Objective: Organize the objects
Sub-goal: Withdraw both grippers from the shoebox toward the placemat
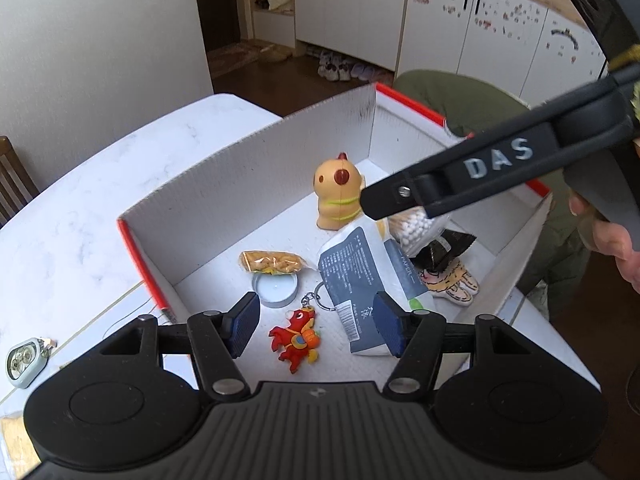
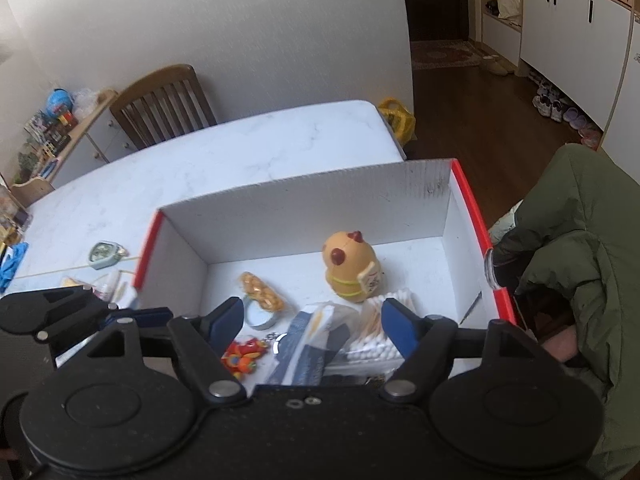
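Note:
A white corrugated box (image 1: 240, 184) (image 2: 300, 208) with red edges stands on the marble table. In it are a yellow chick toy (image 1: 338, 196) (image 2: 350, 266), a snack packet (image 1: 272, 262) (image 2: 262, 294), a round tin (image 1: 276, 288) (image 2: 260, 316), a red horse keychain (image 1: 296, 340) (image 2: 240, 356), a tissue pack (image 1: 360, 276) (image 2: 312, 344), a bag of cotton swabs (image 1: 416, 228) (image 2: 380, 340) and a black packet (image 1: 444, 252). My left gripper (image 1: 316, 320) hangs open above the keychain, holding nothing. My right gripper (image 2: 314, 324) hangs open over the tissue pack and swabs, empty too.
A small grey-green gadget (image 1: 24, 360) (image 2: 104, 254) lies on the table (image 1: 80, 200) left of the box. A wooden chair (image 2: 164, 104) stands behind the table. A person's green sleeve (image 2: 580, 260) and hand (image 1: 612, 240) are at the box's right side.

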Action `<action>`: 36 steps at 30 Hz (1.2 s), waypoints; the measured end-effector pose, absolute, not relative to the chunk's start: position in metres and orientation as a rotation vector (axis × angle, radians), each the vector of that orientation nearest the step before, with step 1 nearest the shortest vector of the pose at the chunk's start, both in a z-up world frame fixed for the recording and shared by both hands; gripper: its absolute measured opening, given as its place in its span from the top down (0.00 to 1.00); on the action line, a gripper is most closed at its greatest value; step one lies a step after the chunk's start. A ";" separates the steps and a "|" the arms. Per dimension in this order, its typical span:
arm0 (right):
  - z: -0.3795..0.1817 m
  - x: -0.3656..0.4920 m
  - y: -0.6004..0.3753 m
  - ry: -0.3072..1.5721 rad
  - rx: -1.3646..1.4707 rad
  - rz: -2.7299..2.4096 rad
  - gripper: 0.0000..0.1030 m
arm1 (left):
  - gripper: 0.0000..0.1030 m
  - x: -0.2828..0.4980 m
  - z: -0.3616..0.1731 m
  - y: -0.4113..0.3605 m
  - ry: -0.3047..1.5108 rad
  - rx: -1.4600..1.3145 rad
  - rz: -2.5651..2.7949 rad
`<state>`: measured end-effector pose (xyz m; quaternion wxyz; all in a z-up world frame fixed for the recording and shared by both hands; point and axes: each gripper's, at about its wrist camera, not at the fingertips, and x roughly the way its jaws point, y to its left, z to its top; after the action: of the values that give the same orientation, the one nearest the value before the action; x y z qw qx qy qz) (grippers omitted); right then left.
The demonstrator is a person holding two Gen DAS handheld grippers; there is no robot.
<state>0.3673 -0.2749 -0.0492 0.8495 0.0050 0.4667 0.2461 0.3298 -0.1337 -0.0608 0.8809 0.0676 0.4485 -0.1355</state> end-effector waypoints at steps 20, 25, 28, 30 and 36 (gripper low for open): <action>0.009 0.285 -0.221 0.825 0.014 0.632 0.16 | 0.22 0.260 -0.015 -0.044 0.798 -0.009 -0.318; 0.012 0.270 -0.194 0.816 0.008 0.662 0.16 | 0.14 0.244 -0.012 -0.015 0.787 -0.028 -0.313; 0.010 0.262 -0.176 0.822 -0.001 0.679 0.16 | 0.14 0.236 -0.012 0.004 0.777 -0.046 -0.298; 0.008 0.254 -0.163 0.816 -0.021 0.684 0.16 | 0.08 0.229 -0.013 0.019 0.778 -0.058 -0.290; -0.004 0.241 -0.128 0.844 -0.035 0.713 0.16 | 0.00 0.211 -0.022 0.063 0.764 -0.058 -0.228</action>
<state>0.2408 -0.1285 -0.0036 0.8510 -0.0166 0.4008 0.3388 0.2107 0.0629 -0.0224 0.9211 -0.0280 0.3721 -0.1110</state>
